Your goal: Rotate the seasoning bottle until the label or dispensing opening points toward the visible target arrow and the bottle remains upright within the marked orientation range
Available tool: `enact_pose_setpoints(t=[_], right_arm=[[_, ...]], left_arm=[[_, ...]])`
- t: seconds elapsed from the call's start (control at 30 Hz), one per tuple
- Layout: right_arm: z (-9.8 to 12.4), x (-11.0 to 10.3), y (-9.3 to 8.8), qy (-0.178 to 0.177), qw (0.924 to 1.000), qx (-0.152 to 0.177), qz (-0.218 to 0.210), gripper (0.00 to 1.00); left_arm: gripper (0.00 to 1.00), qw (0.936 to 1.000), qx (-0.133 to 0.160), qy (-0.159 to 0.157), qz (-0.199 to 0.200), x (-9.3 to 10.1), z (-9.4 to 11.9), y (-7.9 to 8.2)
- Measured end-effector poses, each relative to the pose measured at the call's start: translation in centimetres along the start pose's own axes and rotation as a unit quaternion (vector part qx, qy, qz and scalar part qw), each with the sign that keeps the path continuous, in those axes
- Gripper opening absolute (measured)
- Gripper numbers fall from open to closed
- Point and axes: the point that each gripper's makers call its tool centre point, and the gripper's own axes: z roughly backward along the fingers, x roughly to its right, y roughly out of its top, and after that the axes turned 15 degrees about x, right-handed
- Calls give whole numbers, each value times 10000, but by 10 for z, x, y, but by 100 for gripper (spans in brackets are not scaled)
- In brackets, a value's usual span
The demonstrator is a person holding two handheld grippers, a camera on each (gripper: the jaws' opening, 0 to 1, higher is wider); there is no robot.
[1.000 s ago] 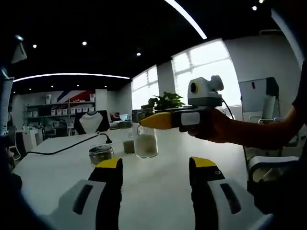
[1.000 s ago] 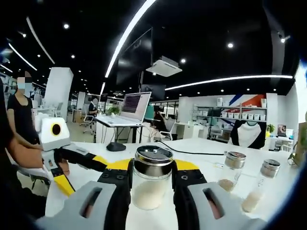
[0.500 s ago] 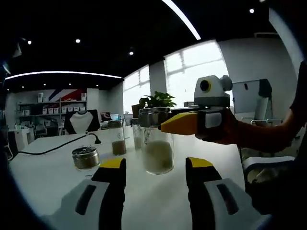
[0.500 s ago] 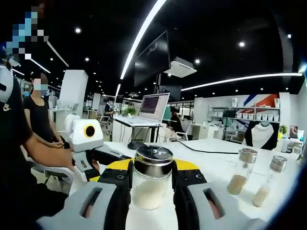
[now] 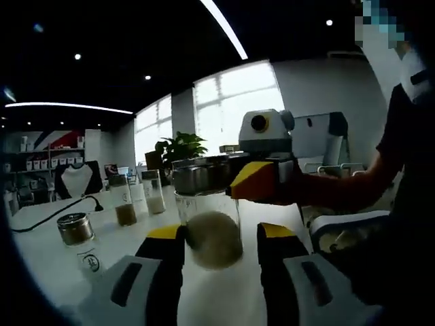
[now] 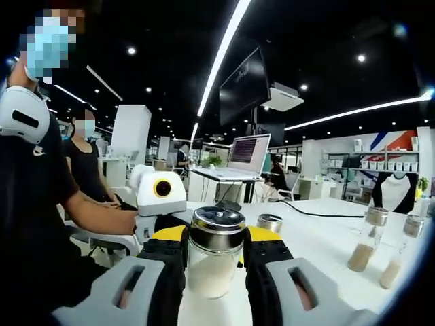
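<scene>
Gripping the seasoning bottle (image 6: 214, 261) for rotation, right gripper (image 6: 214, 255) clenched at 6 o'clock; left gripper (image 5: 216, 238) released.

My seasoning bottle (image 6: 215, 261): clear glossy glass, shiny metal lid, pale granular fill. My right gripper (image 6: 215, 261): matt grey plastic, yellow tips. Table (image 6: 326, 238): smooth white, slight sheen.

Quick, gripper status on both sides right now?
Left gripper: open, jaws either side of the seasoning bottle, not clamped.
Right gripper: shut on the seasoning bottle.
</scene>
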Motion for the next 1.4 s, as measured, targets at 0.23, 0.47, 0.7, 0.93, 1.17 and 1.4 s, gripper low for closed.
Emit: enact_pose_setpoints(t=[0.23,0.47,0.7,0.93,1.17,1.4], right_arm=[[3,-6,5,31,9995,311,-84,31],[-6,-4,8,-550,9968,388,425,31],[-12,12,12,-1604,9836,831,5,32],[-17,12,5,-2064,9756,612,432,32],[-13,5,14,-1483,9869,624,134,31],[-12,-26,19,-346,9980,472,239,31]], left_arm=[[37,10000,-2,-58,0,7,0,0],[36,9930,-313,829,-781,-9,0,2],[35,9739,-132,1950,-1155,-26,3,18],[35,9699,-347,2109,-1170,-25,5,12],[36,9813,-108,1468,-1241,-15,4,23],[37,9980,142,354,-504,10,0,26]])
